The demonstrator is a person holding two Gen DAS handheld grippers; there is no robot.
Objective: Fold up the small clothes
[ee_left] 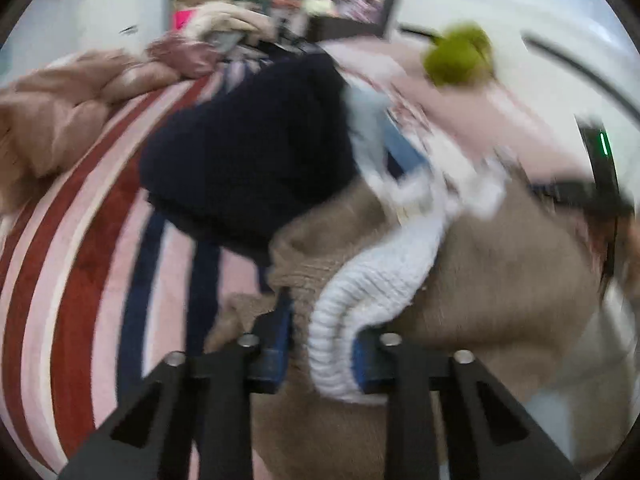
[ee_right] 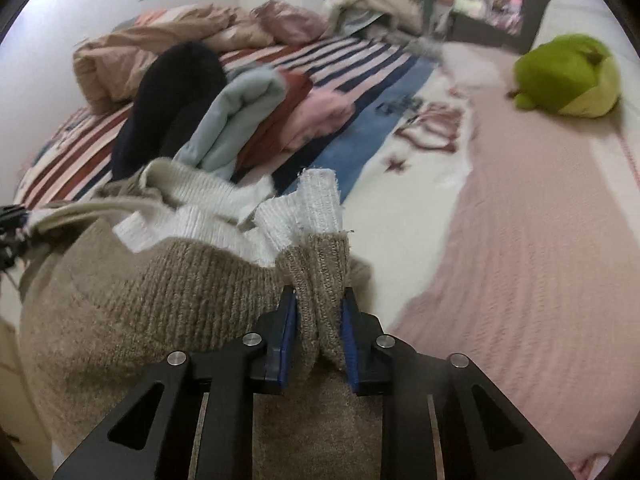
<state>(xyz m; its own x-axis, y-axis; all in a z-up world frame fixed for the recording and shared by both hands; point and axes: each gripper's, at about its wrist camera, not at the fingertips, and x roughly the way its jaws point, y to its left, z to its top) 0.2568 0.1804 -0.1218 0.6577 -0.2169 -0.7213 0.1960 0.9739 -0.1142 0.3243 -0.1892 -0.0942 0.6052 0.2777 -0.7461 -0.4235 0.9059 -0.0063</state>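
A tan knit sweater (ee_right: 132, 292) with a white ribbed lining (ee_right: 200, 232) hangs between my two grippers above the bed. My right gripper (ee_right: 318, 340) is shut on a bunched tan and white edge of it. My left gripper (ee_left: 324, 348) is shut on another tan and white edge of the same sweater (ee_left: 500, 272). The other gripper (ee_left: 600, 184) shows at the right edge of the left wrist view. Folded clothes lie behind: a dark navy piece (ee_right: 172, 96), a light blue one (ee_right: 240, 116), a dark red one (ee_right: 280, 116) and a pink one (ee_right: 316, 116).
The bed has a red, white and navy striped cover (ee_left: 80, 272) and a pink blanket (ee_right: 520, 260). A green plush toy (ee_right: 568, 76) lies at the far right. A crumpled tan duvet (ee_right: 140, 56) and a pink pillow (ee_right: 292, 24) sit at the back.
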